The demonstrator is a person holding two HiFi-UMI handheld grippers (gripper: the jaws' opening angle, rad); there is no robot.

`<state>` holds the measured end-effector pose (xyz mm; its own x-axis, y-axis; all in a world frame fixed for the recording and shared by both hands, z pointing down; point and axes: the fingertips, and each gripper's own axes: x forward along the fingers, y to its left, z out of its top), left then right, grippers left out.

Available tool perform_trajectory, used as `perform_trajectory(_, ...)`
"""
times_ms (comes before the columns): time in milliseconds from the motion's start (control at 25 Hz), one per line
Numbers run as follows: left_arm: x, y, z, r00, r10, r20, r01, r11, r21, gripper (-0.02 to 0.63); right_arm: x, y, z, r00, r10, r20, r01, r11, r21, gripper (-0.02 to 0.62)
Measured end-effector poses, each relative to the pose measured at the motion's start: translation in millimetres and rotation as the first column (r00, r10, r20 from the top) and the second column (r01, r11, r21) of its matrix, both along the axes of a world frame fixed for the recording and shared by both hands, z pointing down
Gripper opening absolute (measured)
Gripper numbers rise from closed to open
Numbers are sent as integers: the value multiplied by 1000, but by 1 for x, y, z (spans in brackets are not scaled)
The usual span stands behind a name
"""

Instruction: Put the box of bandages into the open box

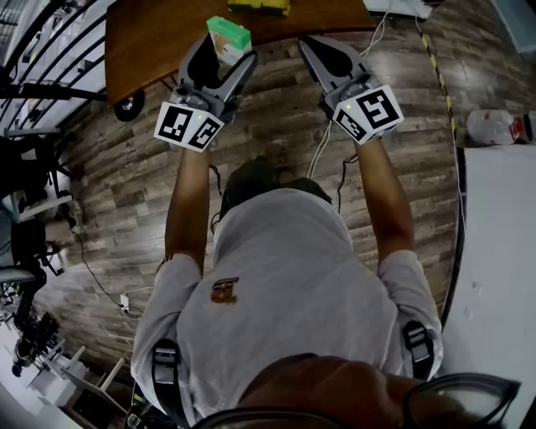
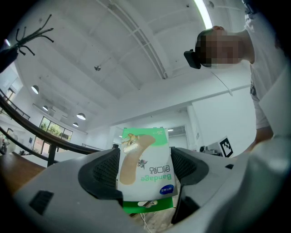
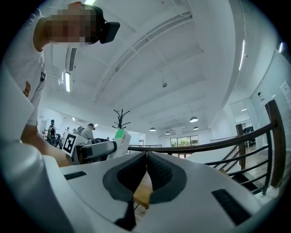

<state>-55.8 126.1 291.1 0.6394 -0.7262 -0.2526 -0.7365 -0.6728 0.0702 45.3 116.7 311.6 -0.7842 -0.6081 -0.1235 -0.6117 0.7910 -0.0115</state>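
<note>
My left gripper (image 1: 226,60) is shut on the box of bandages (image 1: 228,38), a white box with green ends and a picture of a plaster. In the left gripper view the box of bandages (image 2: 146,166) stands between the two dark pads (image 2: 103,175), tilted up toward the ceiling. My right gripper (image 1: 316,52) is shut with nothing in it; its pads (image 3: 157,173) meet at the tips. From the right gripper view I see the box of bandages (image 3: 121,137) in the other gripper at the left. No open box shows in any view.
A brown wooden table (image 1: 159,33) lies ahead, its edge just under both grippers. A yellow thing (image 1: 260,6) sits at the table's far side. Cables (image 1: 322,147) trail over the plank floor. A white counter (image 1: 498,251) runs along the right.
</note>
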Motion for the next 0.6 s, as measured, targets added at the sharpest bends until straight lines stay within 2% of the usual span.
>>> perform_trajectory(160,-1,-31,-9,1000,-1,-7,1,1000,4,365,-1,-29,-9,1000,-1,-5,1,1000,0,32)
perform_trajectory(600,-6,-68,-5,1000,21,-5,-21,999,41,365,-6,-63,1,1000,15,-22,-14,1000,25,32)
